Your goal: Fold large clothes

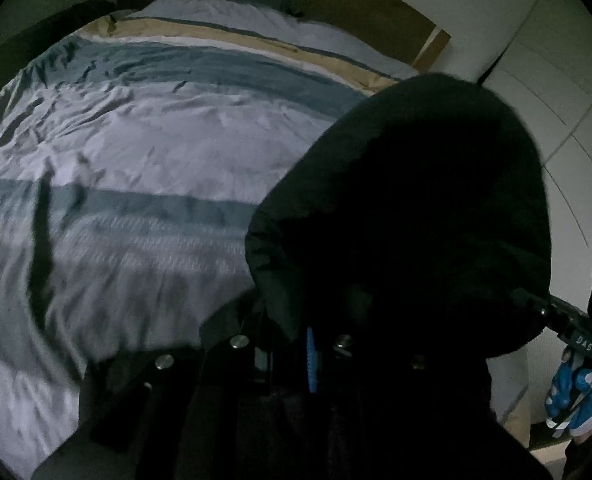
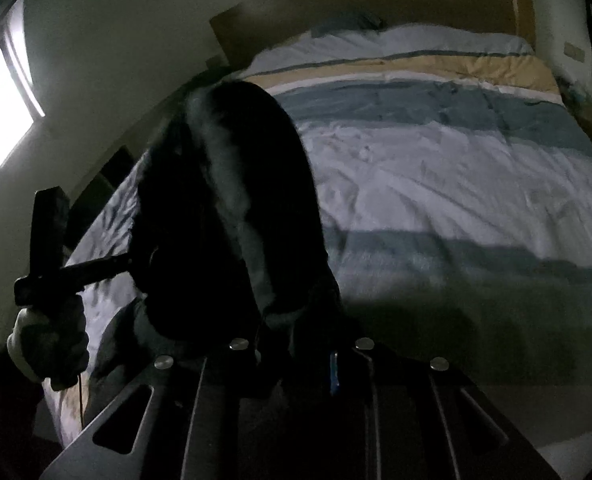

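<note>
Dark hooded coat (image 1: 395, 220), held in the air above the near part of the bed (image 1: 136, 140), apparently by both tools. It appears thick, soft and fairly heavy, so it will likely sag between grips; the shoulder seams or hem corners seem the best holds. The left tool (image 1: 296, 360) has fabric bunched at its fingers; its jaws seem closed on the coat, though darkness hides the contact. The right tool (image 2: 296, 360) likewise seems clamped on the coat. The right view alone shows pale fur-like trim (image 2: 236, 184), a window (image 2: 4, 112) and the gloved left hand (image 2: 48, 340); the left view alone shows the blue-gloved right hand (image 1: 575, 396) and wall panels (image 1: 555, 100).
</note>
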Tool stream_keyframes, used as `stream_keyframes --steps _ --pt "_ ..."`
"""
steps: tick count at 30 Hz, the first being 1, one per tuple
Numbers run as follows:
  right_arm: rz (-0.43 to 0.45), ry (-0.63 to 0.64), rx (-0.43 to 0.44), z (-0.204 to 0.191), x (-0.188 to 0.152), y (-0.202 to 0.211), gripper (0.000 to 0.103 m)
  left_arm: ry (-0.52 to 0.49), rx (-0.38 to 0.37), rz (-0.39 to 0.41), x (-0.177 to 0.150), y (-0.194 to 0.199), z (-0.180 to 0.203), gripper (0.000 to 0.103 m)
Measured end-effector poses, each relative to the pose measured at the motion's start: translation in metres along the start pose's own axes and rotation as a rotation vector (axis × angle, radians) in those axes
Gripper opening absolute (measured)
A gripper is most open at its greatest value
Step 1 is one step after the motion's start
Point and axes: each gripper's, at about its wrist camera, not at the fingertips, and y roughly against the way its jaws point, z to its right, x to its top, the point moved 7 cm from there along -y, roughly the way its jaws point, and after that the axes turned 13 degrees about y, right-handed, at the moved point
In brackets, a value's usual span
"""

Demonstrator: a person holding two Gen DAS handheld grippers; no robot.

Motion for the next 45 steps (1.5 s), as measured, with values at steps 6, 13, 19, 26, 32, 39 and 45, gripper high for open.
stream_keyframes --steps 6,13,19,26,32,39,45 --pt "0.017 -0.081 0.014 -0.009 -0.064 0.024 0.017 -0.064 0.037 -0.024 -0.077 0.027 -0.010 0.009" --pt "-0.034 -0.160 0.003 -0.009 -0.136 0.007 0.016 -0.043 0.093 -0.096 -0.151 0.009 -0.052 0.009" --pt "-0.084 -0.143 -0.061 -0.005 -0.159 -0.011 0.016 -0.115 0.141 -0.091 -0.167 0.005 -0.052 0.010" --pt "-0.109 -0.111 -0.143 -0.005 -0.160 0.001 0.043 -0.172 0.209 -0.075 -0.164 0.019 -0.051 0.013" --pt "-0.125 -0.119 -0.195 -0.004 -0.169 0.032 0.057 -0.180 0.236 -0.062 -0.172 0.058 -0.054 0.013" --pt "-0.060 -0.116 -0.206 -0.007 -0.139 0.077 0.058 -0.125 0.211 0.013 -0.145 0.107 -0.046 0.014" --pt "-0.013 -0.028 -0.168 -0.031 -0.087 0.073 0.065 -0.112 0.151 0.070 -0.104 0.112 -0.009 0.036"
